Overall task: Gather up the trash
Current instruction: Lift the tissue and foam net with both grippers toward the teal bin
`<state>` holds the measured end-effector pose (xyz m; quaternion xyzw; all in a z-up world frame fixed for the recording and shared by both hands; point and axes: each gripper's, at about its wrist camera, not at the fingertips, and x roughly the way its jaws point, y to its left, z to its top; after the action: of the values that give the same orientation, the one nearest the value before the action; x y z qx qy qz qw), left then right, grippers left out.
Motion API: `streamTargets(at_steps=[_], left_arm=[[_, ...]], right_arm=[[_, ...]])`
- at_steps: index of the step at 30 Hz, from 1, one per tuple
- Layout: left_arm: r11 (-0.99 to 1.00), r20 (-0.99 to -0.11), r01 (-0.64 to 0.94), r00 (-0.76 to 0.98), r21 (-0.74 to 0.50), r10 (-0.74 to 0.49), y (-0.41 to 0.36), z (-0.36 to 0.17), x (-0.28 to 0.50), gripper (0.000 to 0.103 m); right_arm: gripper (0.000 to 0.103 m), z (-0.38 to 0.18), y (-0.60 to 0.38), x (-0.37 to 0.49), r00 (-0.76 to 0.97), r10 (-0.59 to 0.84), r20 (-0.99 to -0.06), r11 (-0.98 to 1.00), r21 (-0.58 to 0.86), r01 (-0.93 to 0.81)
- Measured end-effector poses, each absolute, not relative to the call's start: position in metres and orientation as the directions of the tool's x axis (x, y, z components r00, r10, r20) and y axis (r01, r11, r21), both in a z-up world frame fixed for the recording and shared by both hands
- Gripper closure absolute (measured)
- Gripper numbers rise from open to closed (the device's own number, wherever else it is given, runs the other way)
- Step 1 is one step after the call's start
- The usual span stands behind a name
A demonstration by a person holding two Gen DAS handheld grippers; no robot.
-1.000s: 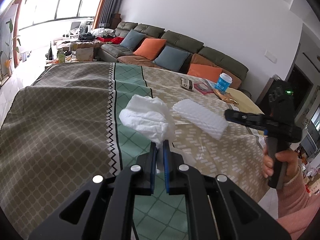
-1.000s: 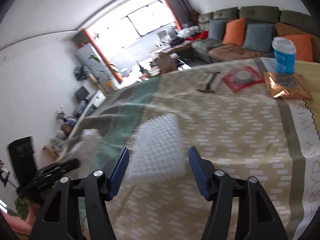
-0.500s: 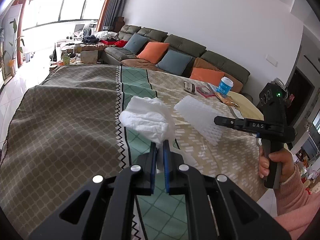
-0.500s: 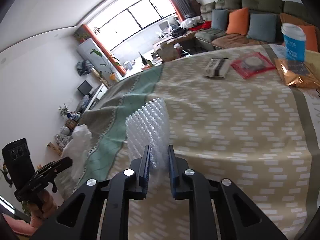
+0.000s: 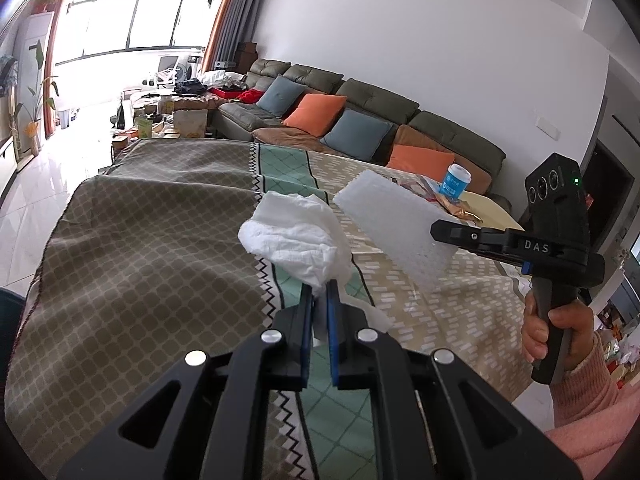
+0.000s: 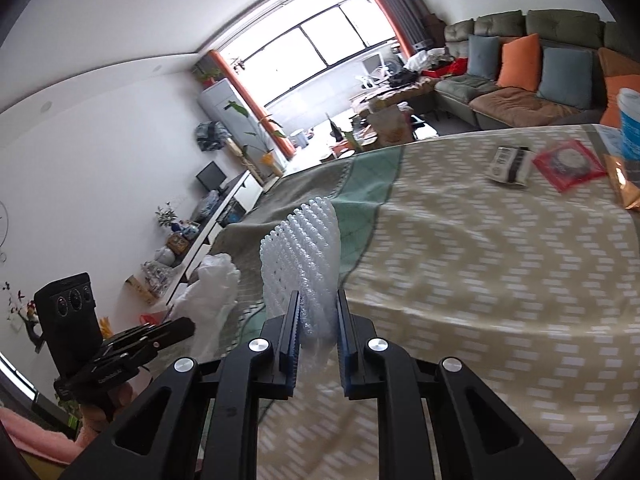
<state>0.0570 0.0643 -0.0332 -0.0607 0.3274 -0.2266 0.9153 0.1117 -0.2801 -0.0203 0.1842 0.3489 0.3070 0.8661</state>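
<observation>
The left tongs (image 5: 319,300) clamp a crumpled tissue (image 5: 296,238) above the counter (image 5: 140,264). The right tongs (image 6: 317,312) clamp a foam sheet (image 6: 300,248), its long axis running away from them toward the cup (image 5: 456,182).

In the left wrist view, the crumpled white tissue wad (image 5: 296,240) sits at the centre, clamped in the left gripper (image 5: 318,292) and raised above the worktop covered by a patterned brown, green and beige cloth (image 5: 132,264). At 3 o'clock of the wad, just beside it, is the white bubble-textured plastic sheet (image 5: 394,226), pinched by the right gripper (image 5: 438,232), whose handle a hand in a pink sleeve (image 5: 556,330) grips at 4 o'clock. Behind the sheet, at 1 o'clock, a blue paper cup with white lid (image 5: 456,180) stands on the worktop near its far edge. Beyond the worktop, at 12 to 2 o'clock, a long olive sofa with orange and grey-blue cushions (image 5: 360,120) runs along the wall.
</observation>
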Motion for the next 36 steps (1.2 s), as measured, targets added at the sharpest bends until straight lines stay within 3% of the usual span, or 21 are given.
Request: streamTargets(at_steps=[36], left_arm=[[0.937, -0.576, 0.233, 0.742, -0.259, -0.343, 0.130, -0.033, 0.030, 0.095]], right_arm=[[0.087, -0.024, -0.196, 0.127, 0.433, 0.764, -0.479, 0.646, 0.560, -0.519]])
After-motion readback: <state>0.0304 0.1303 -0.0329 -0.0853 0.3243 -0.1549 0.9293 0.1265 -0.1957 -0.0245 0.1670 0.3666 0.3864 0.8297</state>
